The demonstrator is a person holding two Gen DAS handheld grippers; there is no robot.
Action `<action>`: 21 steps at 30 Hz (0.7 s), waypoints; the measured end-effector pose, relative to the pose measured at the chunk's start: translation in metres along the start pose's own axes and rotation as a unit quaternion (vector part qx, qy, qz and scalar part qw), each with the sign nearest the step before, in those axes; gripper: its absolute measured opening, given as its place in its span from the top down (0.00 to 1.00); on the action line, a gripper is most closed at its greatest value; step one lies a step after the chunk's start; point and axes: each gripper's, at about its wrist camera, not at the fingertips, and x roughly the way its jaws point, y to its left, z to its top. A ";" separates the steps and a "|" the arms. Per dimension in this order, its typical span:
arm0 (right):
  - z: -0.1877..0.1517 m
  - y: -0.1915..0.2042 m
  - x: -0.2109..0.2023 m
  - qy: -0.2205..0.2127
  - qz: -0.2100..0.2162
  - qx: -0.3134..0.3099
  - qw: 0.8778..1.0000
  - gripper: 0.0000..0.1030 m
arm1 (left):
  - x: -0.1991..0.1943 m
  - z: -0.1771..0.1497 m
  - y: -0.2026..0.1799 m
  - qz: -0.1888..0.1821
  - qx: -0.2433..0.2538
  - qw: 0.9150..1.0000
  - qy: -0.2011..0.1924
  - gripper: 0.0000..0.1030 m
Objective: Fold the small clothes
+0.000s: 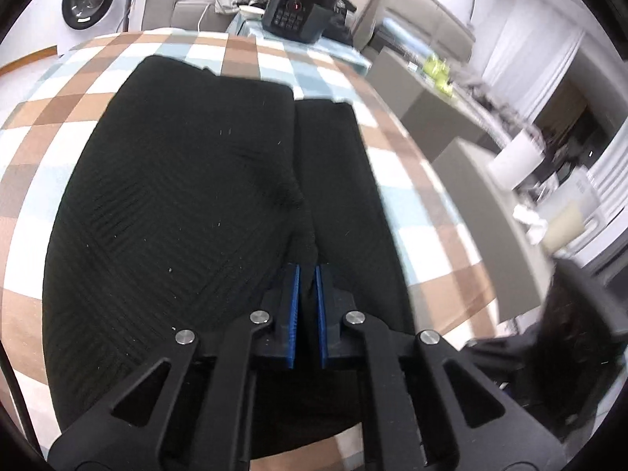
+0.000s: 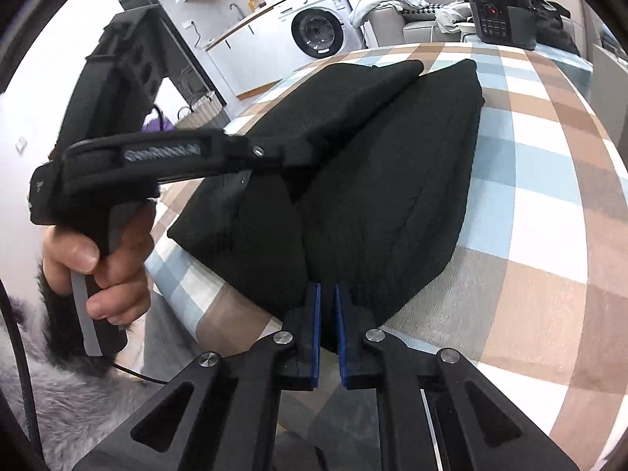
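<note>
A black ribbed garment [image 1: 176, 196] lies spread on a checked tablecloth [image 1: 59, 98], with a seam or fold running down its middle. My left gripper [image 1: 308, 274] is shut, its blue pads pinching a raised ridge of the black fabric at that fold. In the right wrist view the same garment [image 2: 392, 176] lies in two overlapping panels. My right gripper [image 2: 327, 294] is shut on its near edge, close to the table's front. The left gripper [image 2: 310, 149] shows there too, held by a hand [image 2: 117, 243] and reaching onto the garment from the left.
A black appliance with buttons [image 1: 298, 11] [image 2: 498, 19] stands at the far end of the table. A washing machine [image 2: 318, 31] and a sofa with piled clothes lie beyond. Grey cabinets and clutter [image 1: 451, 117] flank the table's right side. The tablecloth [image 2: 530, 196] is bare right of the garment.
</note>
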 end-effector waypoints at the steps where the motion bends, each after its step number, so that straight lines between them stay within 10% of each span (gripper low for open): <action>1: -0.001 -0.002 0.001 0.000 0.003 0.007 1.000 0.93 | -0.004 0.002 0.000 -0.008 -0.002 1.000 -0.008 0.95; 8: 0.003 -0.005 -0.004 -0.007 0.003 0.024 1.000 0.88 | -0.012 0.012 -0.014 -0.032 0.008 0.999 -0.028 0.99; 11: 0.007 0.000 -0.010 -0.026 0.010 0.022 0.999 0.64 | -0.009 0.013 -0.015 -0.052 0.004 0.998 -0.023 1.00; 15: 0.011 0.007 0.000 -0.012 0.012 0.006 1.000 0.60 | -0.009 0.014 -0.021 -0.046 0.022 0.998 -0.028 1.00; 17: 0.013 0.010 0.002 -0.010 0.015 -0.002 1.000 0.63 | -0.013 0.014 -0.018 -0.043 0.024 0.998 -0.028 1.00; 19: 0.013 0.008 0.005 -0.002 0.017 -0.001 1.000 0.93 | -0.019 0.013 -0.012 -0.036 0.020 0.999 -0.033 1.00; 21: 0.012 0.007 -0.003 -0.017 0.027 0.001 0.999 0.95 | -0.024 0.011 -0.004 -0.033 0.012 0.999 -0.035 1.00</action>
